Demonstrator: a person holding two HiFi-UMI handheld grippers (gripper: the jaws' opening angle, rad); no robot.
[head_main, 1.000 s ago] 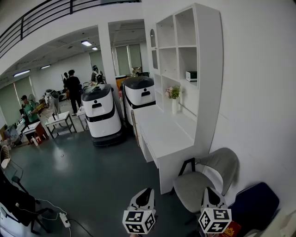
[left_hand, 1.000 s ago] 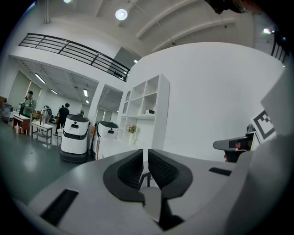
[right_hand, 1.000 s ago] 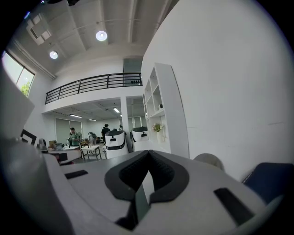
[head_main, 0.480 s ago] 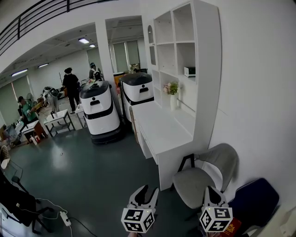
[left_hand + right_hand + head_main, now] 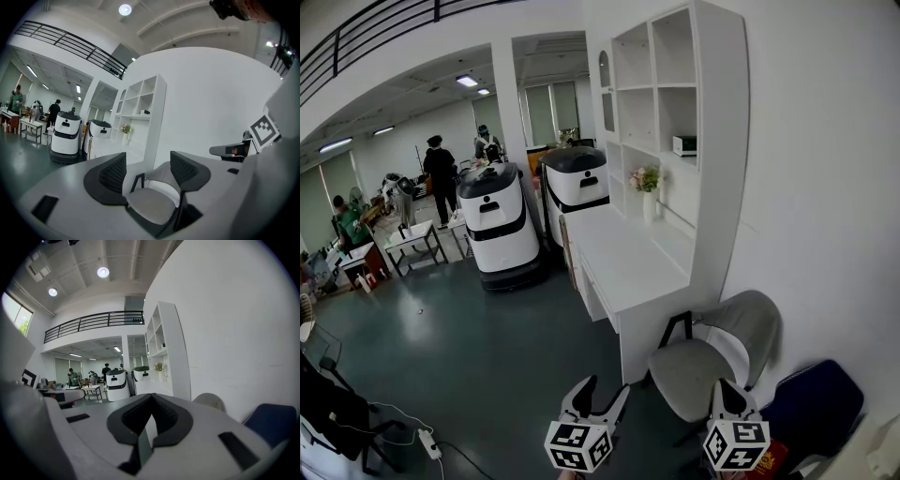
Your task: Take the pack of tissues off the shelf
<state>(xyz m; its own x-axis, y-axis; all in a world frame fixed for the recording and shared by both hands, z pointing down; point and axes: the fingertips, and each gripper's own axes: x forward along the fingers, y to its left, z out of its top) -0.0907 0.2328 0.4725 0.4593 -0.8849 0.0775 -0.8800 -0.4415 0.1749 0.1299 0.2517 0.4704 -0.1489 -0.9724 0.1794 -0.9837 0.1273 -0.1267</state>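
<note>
The pack of tissues [image 5: 684,144] is a small pale box in a middle compartment of the tall white shelf unit [image 5: 717,112], far ahead of both grippers; it also shows as a small shape [image 5: 146,112] in the left gripper view. My left gripper [image 5: 606,388] hangs low in the head view, far below the shelf. Its jaws are opening, and nothing is between them [image 5: 147,165]. My right gripper [image 5: 723,385] is beside it, shut and empty, its jaws meeting at the tips [image 5: 151,397].
A white desk [image 5: 628,267] joins the shelf, with a vase of flowers [image 5: 649,190] on it. A grey chair [image 5: 708,361] stands before me and a dark blue seat [image 5: 816,412] to the right. Two white service robots [image 5: 497,230] and people stand further back.
The left gripper's jaws have spread from shut to wide apart. The right gripper has stayed shut. The view has shifted slightly, and the people at the back have moved.
</note>
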